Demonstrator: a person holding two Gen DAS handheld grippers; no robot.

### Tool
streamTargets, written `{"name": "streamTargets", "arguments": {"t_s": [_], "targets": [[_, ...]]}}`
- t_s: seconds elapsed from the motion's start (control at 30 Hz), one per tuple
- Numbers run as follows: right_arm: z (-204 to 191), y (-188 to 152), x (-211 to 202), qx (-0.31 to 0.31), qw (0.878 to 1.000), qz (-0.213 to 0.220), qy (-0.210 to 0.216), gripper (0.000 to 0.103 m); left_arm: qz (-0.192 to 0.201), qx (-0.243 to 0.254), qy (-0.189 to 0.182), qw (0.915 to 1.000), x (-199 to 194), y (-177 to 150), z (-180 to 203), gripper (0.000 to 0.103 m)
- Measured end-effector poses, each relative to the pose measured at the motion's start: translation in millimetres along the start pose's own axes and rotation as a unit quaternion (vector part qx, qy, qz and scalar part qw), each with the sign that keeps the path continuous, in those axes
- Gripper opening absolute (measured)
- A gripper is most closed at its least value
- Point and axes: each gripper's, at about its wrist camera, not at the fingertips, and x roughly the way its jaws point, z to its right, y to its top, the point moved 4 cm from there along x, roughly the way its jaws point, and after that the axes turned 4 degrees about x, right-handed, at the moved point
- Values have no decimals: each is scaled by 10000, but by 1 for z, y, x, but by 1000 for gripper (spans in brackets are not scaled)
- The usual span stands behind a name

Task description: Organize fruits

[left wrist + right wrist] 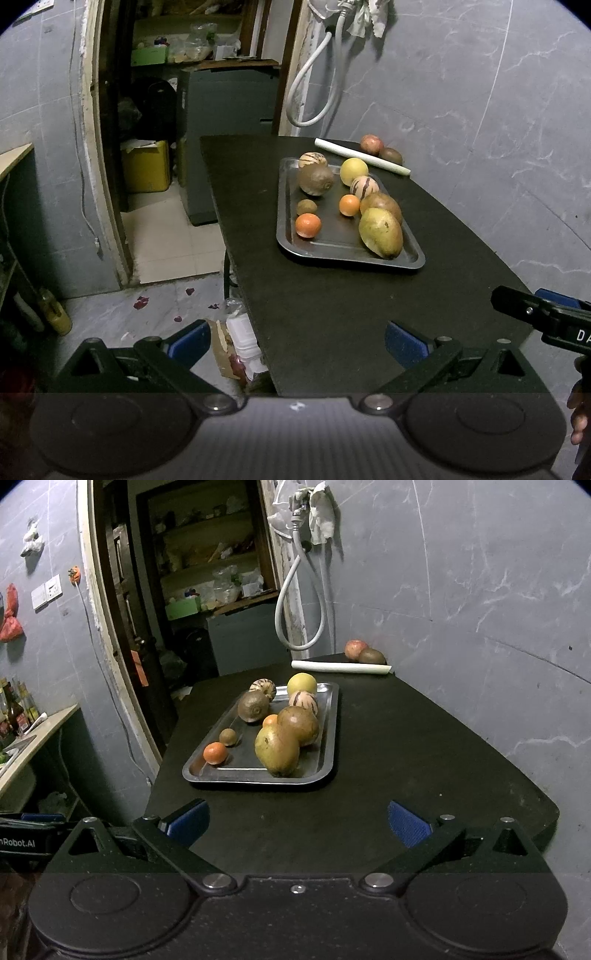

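Grey marble-patterned walls are enclosing a black table (pixel 388 746), where a metal tray (pixel 328 738) is lying lengthwise toward the far edge. Its mango (pixel 277 751) is sitting at the near right corner, long axis along the tray. Both the left gripper (pixel 297 341) and right gripper (pixel 297 821) are hovering wide and empty over the near edge.

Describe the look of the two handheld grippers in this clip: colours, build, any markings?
Both match: the left gripper and right gripper have matte black bodies, angular black linkage arms with silver pivot bolts, and blue ribbed pads. White lettering marks the housings, only partly readable. No cables or sleeves show.
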Motion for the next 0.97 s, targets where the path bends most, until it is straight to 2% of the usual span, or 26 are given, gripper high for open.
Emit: {"name": "streamTargets", "arguments": {"t_s": [0.17, 0.33, 0.97], "targets": [[-2, 1, 0, -30, 10000, -30, 22, 102, -30, 2, 67, 10000, 1, 2, -1, 102], [-4, 1, 0, -53, 10000, -46, 27, 102, -19, 100, 429, 9990, -2, 6, -2, 102], [-5, 3, 1, -91, 9999, -66, 19, 102, -157, -92, 321, 9993, 2, 6, -13, 102]]}}
